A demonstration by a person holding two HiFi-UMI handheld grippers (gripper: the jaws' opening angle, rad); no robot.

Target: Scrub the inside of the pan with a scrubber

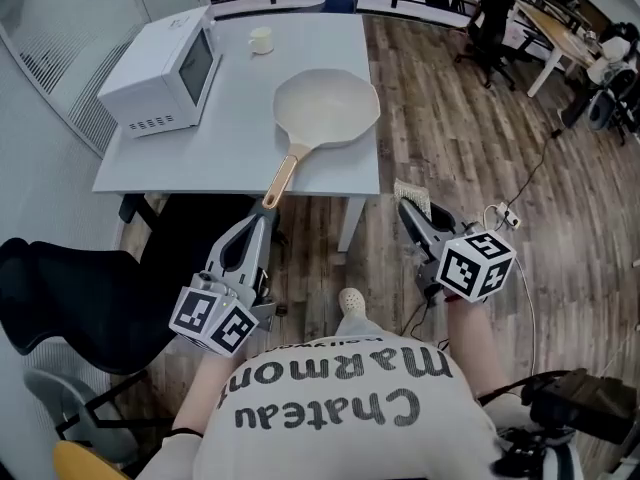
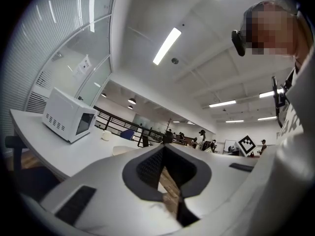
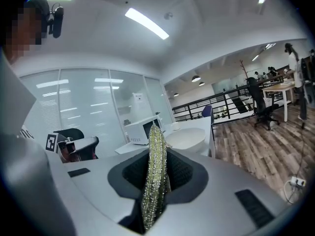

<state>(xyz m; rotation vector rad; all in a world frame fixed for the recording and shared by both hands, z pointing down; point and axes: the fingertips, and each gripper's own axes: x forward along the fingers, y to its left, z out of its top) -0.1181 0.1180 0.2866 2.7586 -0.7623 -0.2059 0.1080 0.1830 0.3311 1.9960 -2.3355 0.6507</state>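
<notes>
The pale pan (image 1: 327, 106) lay flat on the grey desk (image 1: 230, 138), near its front right corner. Its wooden handle (image 1: 282, 178) stuck out over the front edge toward the person. A white microwave (image 1: 165, 71) stood at the desk's left end, and a small cup (image 1: 261, 40) sat near the back, well apart from the pan.

The person stood short of the desk with both tools held out in front. The left claw (image 1: 262, 211) pointed up at the tip of the handle and sat just beside it. I could not tell whether the two touched. Its jaws were clenched together with nothing in them, and only wood floor showed past the dark pads in the left gripper view.

The right claw (image 1: 405, 206) was off to the right of the desk, over the plank floor (image 1: 470, 138), apart from the pan. It was grasping the scrubber (image 3: 155, 176), a flat, glittery yellow-green pad. The pad stood on edge between the jaws and poked out beyond their tips.

A black chair (image 1: 70, 298) stood at the person's left, below the desk's front left corner.
</notes>
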